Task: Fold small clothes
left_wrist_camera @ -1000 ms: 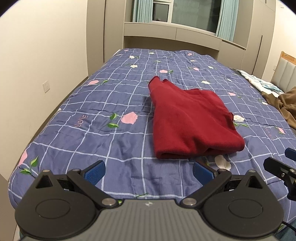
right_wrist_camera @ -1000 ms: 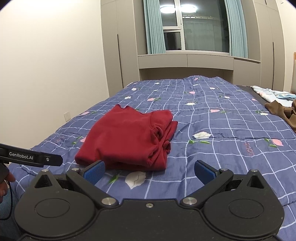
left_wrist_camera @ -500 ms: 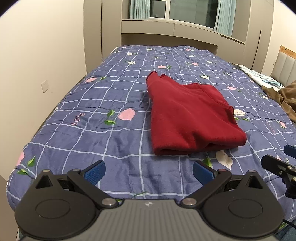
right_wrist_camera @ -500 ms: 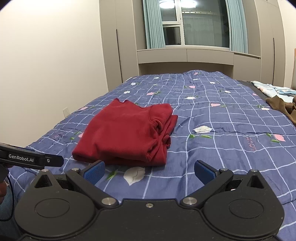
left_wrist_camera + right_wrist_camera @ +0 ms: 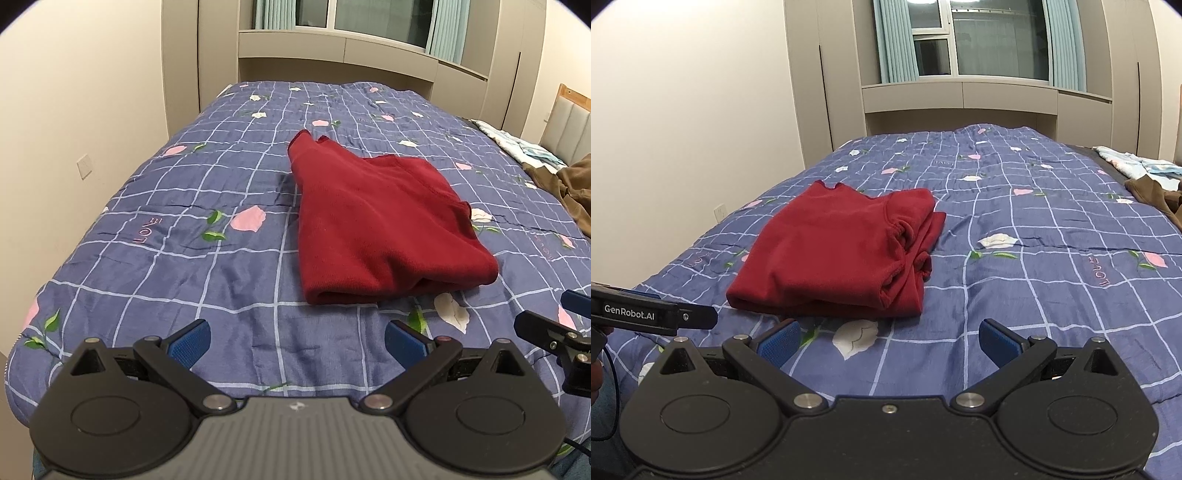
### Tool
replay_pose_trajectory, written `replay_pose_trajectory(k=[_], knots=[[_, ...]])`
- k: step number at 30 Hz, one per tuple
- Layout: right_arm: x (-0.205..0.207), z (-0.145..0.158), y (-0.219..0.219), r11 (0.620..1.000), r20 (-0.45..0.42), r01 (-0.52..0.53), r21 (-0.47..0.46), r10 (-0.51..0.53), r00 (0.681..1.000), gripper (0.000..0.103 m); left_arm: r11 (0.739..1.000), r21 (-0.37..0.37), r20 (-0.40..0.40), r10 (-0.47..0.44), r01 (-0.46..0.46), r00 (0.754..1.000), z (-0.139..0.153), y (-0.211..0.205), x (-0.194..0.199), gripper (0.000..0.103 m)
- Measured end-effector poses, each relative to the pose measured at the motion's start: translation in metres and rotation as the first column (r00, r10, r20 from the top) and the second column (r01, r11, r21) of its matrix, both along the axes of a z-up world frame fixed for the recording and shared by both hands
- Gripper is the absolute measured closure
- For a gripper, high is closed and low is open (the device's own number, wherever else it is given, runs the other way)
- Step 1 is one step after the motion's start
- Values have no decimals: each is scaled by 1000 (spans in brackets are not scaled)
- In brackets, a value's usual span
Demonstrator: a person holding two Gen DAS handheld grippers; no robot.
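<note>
Sweater (image 5: 380, 225) — beyond both parted tongs (image 5: 297, 341)

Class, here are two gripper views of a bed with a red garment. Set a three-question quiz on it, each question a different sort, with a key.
1. True or false: the red garment lies folded on the quilt.
2. Multiple choice: the left gripper is A) shut on cloth, B) open and empty, C) out of view.
3. Fill in: the right gripper has its fingers spread and holds ____.

Key: 1 true; 2 B; 3 nothing.
</note>
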State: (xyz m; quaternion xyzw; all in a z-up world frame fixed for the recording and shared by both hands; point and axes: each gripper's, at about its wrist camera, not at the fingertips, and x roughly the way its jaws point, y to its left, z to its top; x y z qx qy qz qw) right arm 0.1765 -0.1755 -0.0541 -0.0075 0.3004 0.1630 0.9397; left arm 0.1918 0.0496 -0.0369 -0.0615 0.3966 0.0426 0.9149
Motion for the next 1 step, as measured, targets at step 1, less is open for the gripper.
replay_pose_trajectory(k=[1], knots=[[1,-1,0,1000,-3,0,0,0,1000,1,1000,0,-3,1,-1,1000,-1,0,1,1]])
